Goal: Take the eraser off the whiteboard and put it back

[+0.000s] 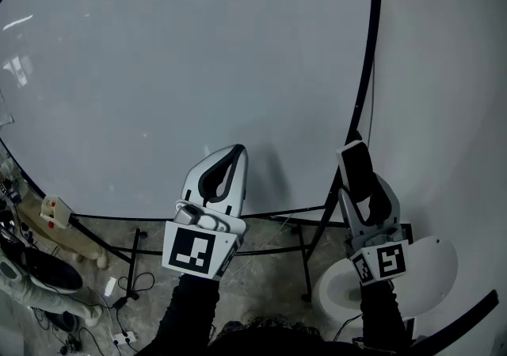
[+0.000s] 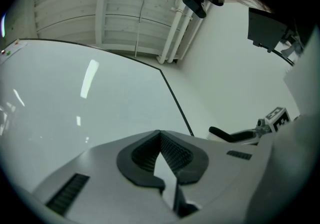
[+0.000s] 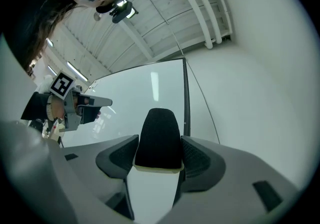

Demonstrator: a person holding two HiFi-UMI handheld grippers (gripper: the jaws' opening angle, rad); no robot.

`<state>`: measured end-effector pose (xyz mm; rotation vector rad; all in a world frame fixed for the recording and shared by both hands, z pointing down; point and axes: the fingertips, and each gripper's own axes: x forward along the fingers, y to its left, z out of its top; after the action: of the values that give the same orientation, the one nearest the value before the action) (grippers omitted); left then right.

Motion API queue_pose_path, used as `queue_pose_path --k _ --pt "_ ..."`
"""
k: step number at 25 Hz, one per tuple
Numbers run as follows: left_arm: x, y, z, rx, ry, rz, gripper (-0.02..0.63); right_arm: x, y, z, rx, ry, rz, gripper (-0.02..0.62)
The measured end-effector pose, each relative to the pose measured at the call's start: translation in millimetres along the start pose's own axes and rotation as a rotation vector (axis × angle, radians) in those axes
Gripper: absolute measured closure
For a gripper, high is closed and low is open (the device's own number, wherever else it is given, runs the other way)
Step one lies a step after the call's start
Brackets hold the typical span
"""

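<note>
eraser (image 3: 157,138): black felt pad, pale base | clamped upright between right gripper (image 3: 156,152) jaws | near right edge of whiteboard (image 1: 182,69): white, dark-framed, upright

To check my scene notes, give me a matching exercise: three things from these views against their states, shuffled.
Things:
1 eraser
2 left claw
3 whiteboard

States:
A black-edged, ahead of both claws
B shut, holding nothing
C clamped in the right claw

Pairs: 1-C; 2-B; 3-A.
</note>
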<state>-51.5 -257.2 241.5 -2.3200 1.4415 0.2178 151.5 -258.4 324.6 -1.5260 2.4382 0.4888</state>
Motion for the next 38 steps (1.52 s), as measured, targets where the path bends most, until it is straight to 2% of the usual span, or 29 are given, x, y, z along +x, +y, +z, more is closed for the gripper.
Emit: queue_pose_path --k 7,10,13,22,25,31,34,38 --pt "-5 0 -25 -0.052 0.045 -0.016 0.600 -10 10 -52 0.048 0.073 -0.016 0.319" --pt "-7 -4 -36 -0.049 0.083 -0.042 0.600 -14 5 -76 0.068 0.102 -0.042 0.320" --pt "-7 -4 -39 -0.071 0.069 -0.049 0.600 -15 5 -101 0.089 0.145 -0.058 0.319" --pt "-8 -2 -52 -0.058 0.102 -0.068 0.600 -20 5 -173 0.153 0.280 -0.119 0.319" --pt "-7 -5 -52 -0.044 0.101 -0.092 0.600 -21 4 -186 0.160 0.301 -0.137 0.319" --pt "-6 -1 -55 -0.048 0.102 -0.091 0.600 -22 5 -205 0.164 0.330 -0.154 0.319" --pt "-6 0 -54 -0.043 0.077 -0.102 0.600 -19 6 -213 0.170 0.344 -0.156 0.319" --pt "-8 1 -70 -0.070 0.134 -0.092 0.600 -16 7 -229 0.177 0.375 -0.151 0.319"
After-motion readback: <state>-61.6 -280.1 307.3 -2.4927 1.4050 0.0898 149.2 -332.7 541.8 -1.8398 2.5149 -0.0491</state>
